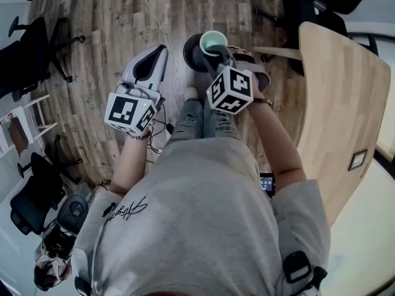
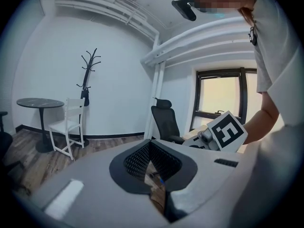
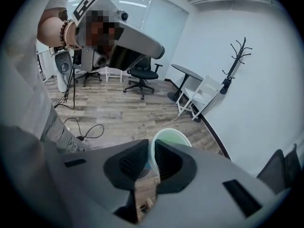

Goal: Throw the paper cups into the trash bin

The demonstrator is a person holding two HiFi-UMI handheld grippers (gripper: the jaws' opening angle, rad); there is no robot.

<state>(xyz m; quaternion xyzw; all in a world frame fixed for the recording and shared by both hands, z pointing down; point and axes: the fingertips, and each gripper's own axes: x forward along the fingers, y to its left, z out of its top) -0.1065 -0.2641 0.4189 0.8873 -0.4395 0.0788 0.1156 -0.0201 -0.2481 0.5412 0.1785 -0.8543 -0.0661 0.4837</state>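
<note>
The jaws of the right gripper (image 3: 151,152) were clamped on the thin wall of a paper cup (image 3: 171,137). One pad appeared to be set inside the rim and the other outside, so the cup was held by a pinch at its lip, not round its body. The jaws of the left gripper (image 2: 150,145) were closed together with nothing between them, and that gripper was held idle to the side. In the head view the cup was found with its mouth turned up, above the dark trash bin (image 1: 192,57), which stood on the wooden floor (image 1: 117,23) just ahead of the person's legs. The cup was placed toward the bin's right edge, not over its middle. The wooden surface (image 1: 342,97) lay well apart, to the right. The release was judged to be the step in hand. If the jaws were opened from this off-centre spot, the bin's rim could be struck and the light cup tipped out onto the floor. The cup could also be dragged aside if its wall clung to the inner pad as the jaws parted. A crushed wall, caused by so narrow a pinch, was a lesser risk. Whether anything was left inside the cup could not be told.
</note>
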